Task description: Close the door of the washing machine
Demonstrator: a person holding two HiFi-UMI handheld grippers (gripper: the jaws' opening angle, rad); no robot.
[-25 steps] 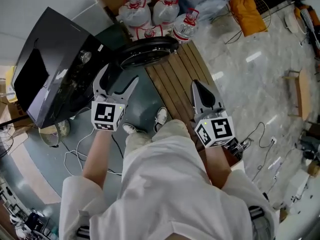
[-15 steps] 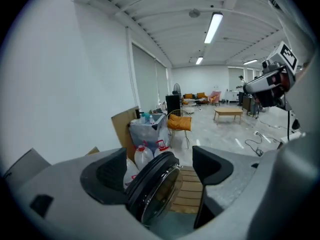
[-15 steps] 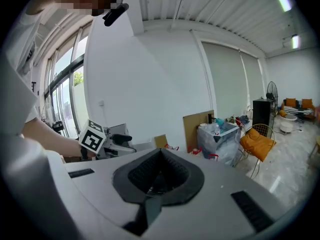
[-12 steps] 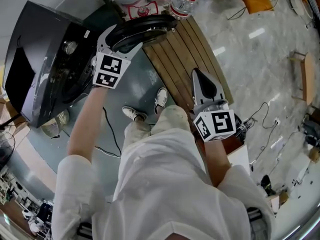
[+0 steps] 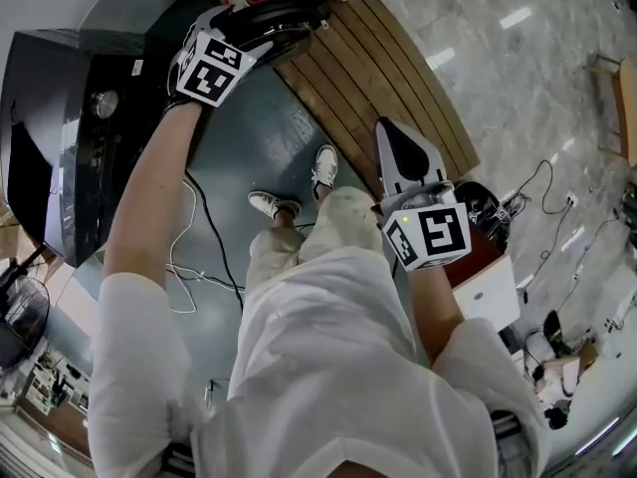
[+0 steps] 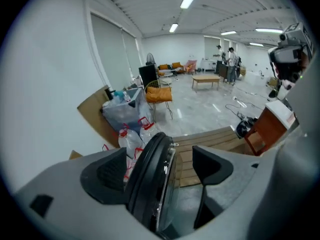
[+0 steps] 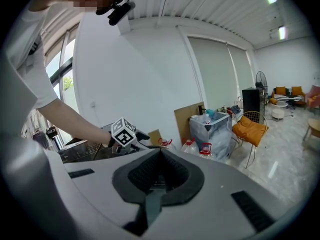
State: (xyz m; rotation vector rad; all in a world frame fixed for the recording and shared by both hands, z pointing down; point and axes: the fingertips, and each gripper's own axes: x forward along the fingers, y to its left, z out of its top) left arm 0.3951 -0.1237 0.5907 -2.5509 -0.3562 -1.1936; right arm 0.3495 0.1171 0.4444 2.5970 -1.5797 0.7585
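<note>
My left gripper (image 6: 165, 166) has its fingers (image 6: 105, 171) apart astride the door (image 5: 284, 18) rim, seemingly touching one; the washing machine (image 5: 60, 127) lies leftward. My right gripper (image 7: 159, 176) sits pressed together, well back.

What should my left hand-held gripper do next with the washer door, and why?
Probably shut the left hand-held gripper on the washing machine door: its rim stands between the open jaws, ungripped, and the door hangs open.
</note>
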